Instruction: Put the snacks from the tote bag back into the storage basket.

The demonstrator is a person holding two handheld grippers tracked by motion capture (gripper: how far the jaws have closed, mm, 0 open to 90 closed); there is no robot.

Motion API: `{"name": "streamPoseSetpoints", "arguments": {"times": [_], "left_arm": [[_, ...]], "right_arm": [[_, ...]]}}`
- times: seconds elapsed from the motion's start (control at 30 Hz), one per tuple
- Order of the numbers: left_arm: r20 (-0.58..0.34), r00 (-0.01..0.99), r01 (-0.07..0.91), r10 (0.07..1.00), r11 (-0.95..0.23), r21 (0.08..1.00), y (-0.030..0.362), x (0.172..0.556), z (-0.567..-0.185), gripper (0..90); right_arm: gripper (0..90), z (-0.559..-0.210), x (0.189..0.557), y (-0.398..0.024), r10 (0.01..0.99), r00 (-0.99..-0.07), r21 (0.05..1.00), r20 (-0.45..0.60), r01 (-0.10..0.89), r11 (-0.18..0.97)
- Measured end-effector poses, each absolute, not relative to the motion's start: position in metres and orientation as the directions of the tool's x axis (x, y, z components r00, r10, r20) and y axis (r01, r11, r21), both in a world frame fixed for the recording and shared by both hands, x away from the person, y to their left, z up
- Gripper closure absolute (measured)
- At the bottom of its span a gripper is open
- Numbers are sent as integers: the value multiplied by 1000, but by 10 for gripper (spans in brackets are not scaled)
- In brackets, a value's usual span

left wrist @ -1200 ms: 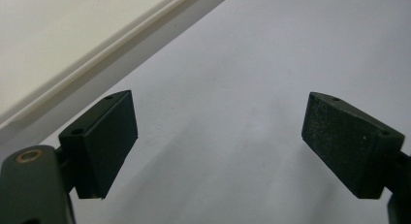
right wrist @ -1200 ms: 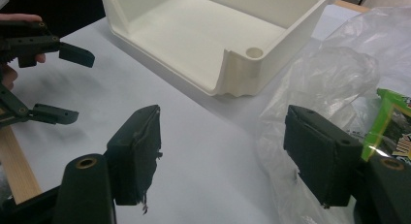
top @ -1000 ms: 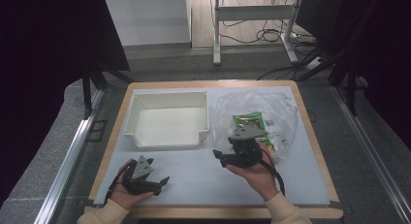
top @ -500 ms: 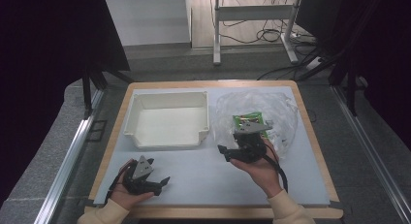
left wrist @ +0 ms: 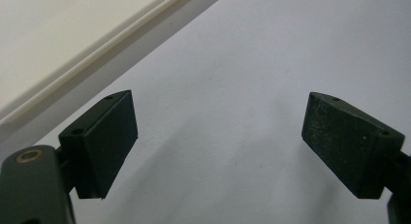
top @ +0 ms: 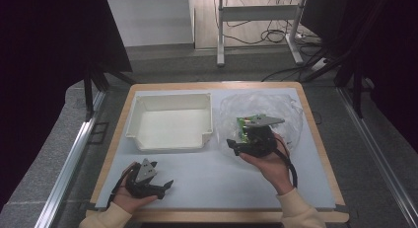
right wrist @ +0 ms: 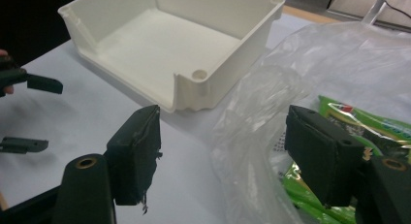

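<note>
A clear plastic bag (top: pixel 278 109) lies on the table's right half with green packets (top: pixel 242 123) inside it. My right gripper (top: pixel 233 147) hovers at the bag's near left edge, open, its jaws pointing left and nothing between them. In the right gripper view the right gripper (right wrist: pixel 223 132) straddles the bag (right wrist: pixel 300 64) edge, with a green packet (right wrist: pixel 368 122) just behind the right jaw. My left gripper (top: pixel 166 187) rests near the front left of the table, open and empty. The left gripper (left wrist: pixel 218 141) has bare table between its jaws.
A white plastic tray (top: pixel 172 144) stands empty at the back left, its corner post (right wrist: pixel 198 74) close to the bag. The tray's rim (left wrist: pixel 72 49) passes the left gripper. The left gripper (right wrist: pixel 41 115) shows far off. A wooden frame (top: pixel 320 154) edges the table.
My right gripper has moved away from the person and slightly right, up to the bag's edge over the green packets. The left gripper has stayed put.
</note>
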State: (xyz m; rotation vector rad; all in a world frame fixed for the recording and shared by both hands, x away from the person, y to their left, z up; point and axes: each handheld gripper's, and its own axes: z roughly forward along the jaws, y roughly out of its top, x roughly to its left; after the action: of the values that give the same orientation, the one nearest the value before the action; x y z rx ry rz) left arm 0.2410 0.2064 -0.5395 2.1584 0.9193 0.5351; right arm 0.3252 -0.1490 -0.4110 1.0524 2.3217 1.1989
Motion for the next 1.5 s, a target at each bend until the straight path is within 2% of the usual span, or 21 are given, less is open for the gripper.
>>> {"name": "streamPoseSetpoints", "arguments": {"times": [0.9, 1.5], "left_arm": [[89, 663, 449, 743, -490, 747, 207, 241, -540, 127], [89, 664, 450, 742, -492, 745, 207, 241, -539, 127]], "right_arm": [[301, -393, 357, -171, 792, -608, 813, 56, 488, 317], [303, -402, 386, -195, 839, -539, 795, 73, 540, 278]]}}
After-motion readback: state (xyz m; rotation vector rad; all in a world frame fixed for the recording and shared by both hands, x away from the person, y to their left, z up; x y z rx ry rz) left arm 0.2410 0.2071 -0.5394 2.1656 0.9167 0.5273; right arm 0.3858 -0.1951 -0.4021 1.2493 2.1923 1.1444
